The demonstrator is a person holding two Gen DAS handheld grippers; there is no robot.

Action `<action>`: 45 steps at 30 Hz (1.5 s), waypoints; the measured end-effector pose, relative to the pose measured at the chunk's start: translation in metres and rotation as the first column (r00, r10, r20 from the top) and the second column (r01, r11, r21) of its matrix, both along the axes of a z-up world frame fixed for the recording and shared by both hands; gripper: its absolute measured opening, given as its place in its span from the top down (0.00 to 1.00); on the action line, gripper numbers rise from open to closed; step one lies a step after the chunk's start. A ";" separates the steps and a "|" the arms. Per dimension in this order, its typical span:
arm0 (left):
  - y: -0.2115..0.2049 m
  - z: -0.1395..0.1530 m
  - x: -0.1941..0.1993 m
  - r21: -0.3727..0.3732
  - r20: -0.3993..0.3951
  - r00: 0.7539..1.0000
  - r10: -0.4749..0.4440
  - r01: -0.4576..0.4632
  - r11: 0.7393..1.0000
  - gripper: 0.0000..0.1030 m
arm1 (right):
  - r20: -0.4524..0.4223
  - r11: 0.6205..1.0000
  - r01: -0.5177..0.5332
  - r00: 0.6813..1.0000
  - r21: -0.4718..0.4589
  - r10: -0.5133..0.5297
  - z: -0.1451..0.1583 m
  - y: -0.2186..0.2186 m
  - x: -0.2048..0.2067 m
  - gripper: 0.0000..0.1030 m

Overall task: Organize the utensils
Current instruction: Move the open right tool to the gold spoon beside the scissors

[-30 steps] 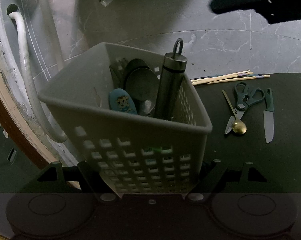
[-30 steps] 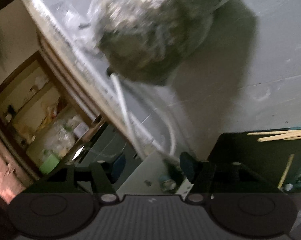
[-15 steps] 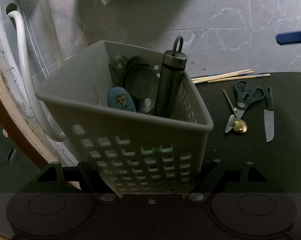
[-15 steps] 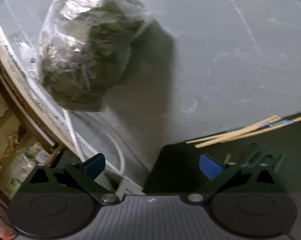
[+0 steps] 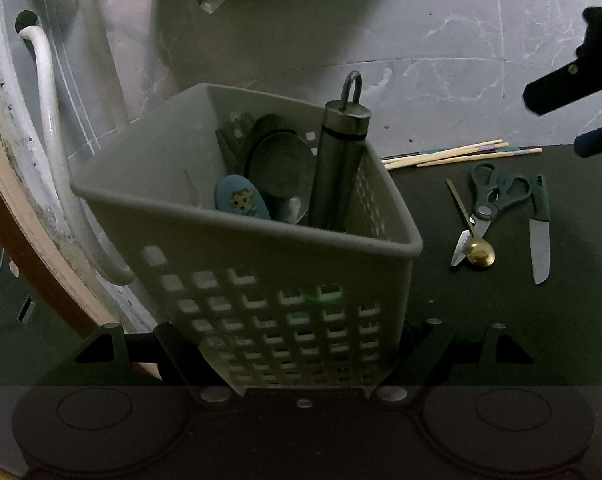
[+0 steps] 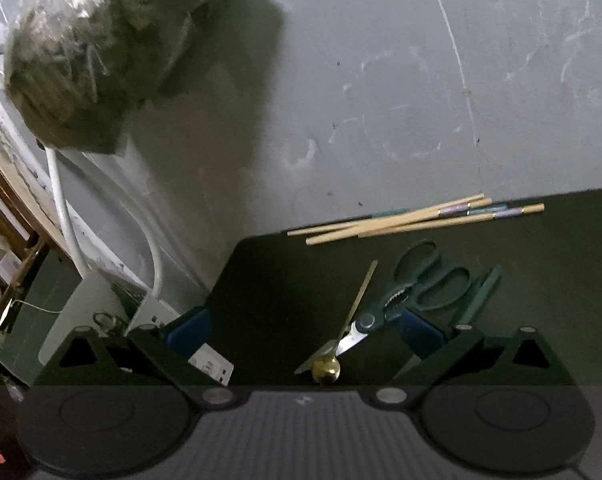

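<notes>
My left gripper is shut on the grey perforated utensil basket, holding its lower wall. In the basket stand a steel cylinder with a loop, a blue cartoon-print handle and dark ladles. On the black mat lie wooden chopsticks, green-handled scissors, a gold spoon and a green-handled knife. My right gripper is open and empty, above the spoon and scissors; it also shows in the left wrist view at the upper right.
A plastic bag of dark greens sits on the grey marble counter at the back left. White hoses run along the counter's left edge, beyond which lies a cabinet.
My right gripper has opened and swung right and down from the bag toward the mat, now over the spoon and scissors. The left gripper and basket have stayed still.
</notes>
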State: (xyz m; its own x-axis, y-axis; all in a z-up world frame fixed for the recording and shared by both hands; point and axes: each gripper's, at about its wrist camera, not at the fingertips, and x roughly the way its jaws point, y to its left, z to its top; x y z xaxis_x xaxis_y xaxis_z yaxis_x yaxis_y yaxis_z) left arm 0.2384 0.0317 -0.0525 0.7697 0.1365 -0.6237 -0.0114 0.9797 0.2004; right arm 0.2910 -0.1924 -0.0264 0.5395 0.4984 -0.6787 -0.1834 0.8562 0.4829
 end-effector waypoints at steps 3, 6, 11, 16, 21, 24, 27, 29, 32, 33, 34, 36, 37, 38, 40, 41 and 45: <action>0.001 0.000 0.001 -0.001 -0.003 1.000 -0.003 0.003 1.000 0.20 | -0.020 1.000 -0.007 1.000 -0.015 0.007 -0.007 0.004 0.003 0.00; 0.002 0.001 0.001 -0.002 -0.005 1.000 -0.006 0.006 1.000 0.19 | -0.046 0.998 -0.025 0.999 -0.051 0.023 -0.017 0.010 0.007 0.00; 0.002 0.001 0.002 0.000 -0.006 1.000 -0.006 0.006 1.000 0.19 | -0.075 0.991 -0.046 0.996 -0.126 0.037 -0.035 0.018 0.013 0.00; 0.002 0.001 0.002 0.001 -0.008 1.000 -0.005 0.005 1.000 0.19 | -0.126 0.990 -0.065 0.991 -0.129 0.048 -0.051 0.017 0.020 0.00; 0.002 0.001 0.002 0.001 -0.008 1.000 -0.005 0.005 1.000 0.19 | -0.141 0.987 -0.067 0.989 -0.143 0.046 -0.058 0.014 0.021 0.00; 0.002 0.001 0.002 0.001 -0.008 1.000 -0.005 0.005 1.000 0.19 | -0.141 0.988 -0.063 0.989 -0.140 0.043 -0.059 0.012 0.021 0.00; 0.002 0.001 0.002 0.001 -0.008 1.000 -0.005 0.005 1.000 0.19 | -0.128 0.988 -0.063 0.991 -0.138 0.045 -0.057 0.010 0.023 0.00; 0.002 0.002 0.002 0.001 -0.008 1.000 -0.005 0.005 1.000 0.19 | -0.113 0.988 -0.068 0.992 -0.138 0.052 -0.057 0.010 0.027 0.00; 0.002 0.001 0.002 0.004 -0.009 1.000 -0.007 0.007 1.000 0.19 | -0.069 0.984 -0.085 0.995 -0.159 0.074 -0.055 0.012 0.034 0.00; 0.002 0.001 0.002 0.003 -0.009 1.000 -0.007 0.007 1.000 0.19 | -0.056 0.982 -0.089 0.995 -0.166 0.081 -0.055 0.013 0.037 0.00; 0.002 0.001 0.002 0.004 -0.009 1.000 -0.007 0.007 1.000 0.19 | -0.043 0.981 -0.095 0.995 -0.171 0.089 -0.055 0.014 0.040 0.00; 0.002 0.001 0.002 0.004 -0.009 1.000 -0.007 0.007 1.000 0.19 | -0.025 0.978 -0.106 0.994 -0.178 0.103 -0.056 0.015 0.048 0.00; 0.002 0.001 0.002 0.004 -0.009 1.000 -0.007 0.007 1.000 0.19 | -0.021 0.977 -0.108 0.994 -0.183 0.106 -0.057 0.016 0.052 0.00; 0.002 0.001 0.002 0.004 -0.009 1.000 -0.007 0.007 1.000 0.19 | -0.017 0.977 -0.110 0.994 -0.184 0.109 -0.059 0.017 0.055 0.00; 0.002 0.001 0.002 0.005 -0.009 1.000 -0.007 0.007 1.000 0.19 | -0.019 0.976 -0.122 0.993 -0.183 0.120 -0.062 0.019 0.062 0.00; 0.002 0.001 0.002 0.004 -0.009 1.000 -0.007 0.007 1.000 0.19 | -0.022 0.974 -0.134 0.991 -0.181 0.132 -0.064 0.021 0.065 0.00; 0.002 0.001 0.002 0.004 -0.009 1.000 -0.006 0.007 1.000 0.19 | -0.043 0.963 -0.186 0.982 -0.195 0.182 -0.071 0.027 0.074 0.00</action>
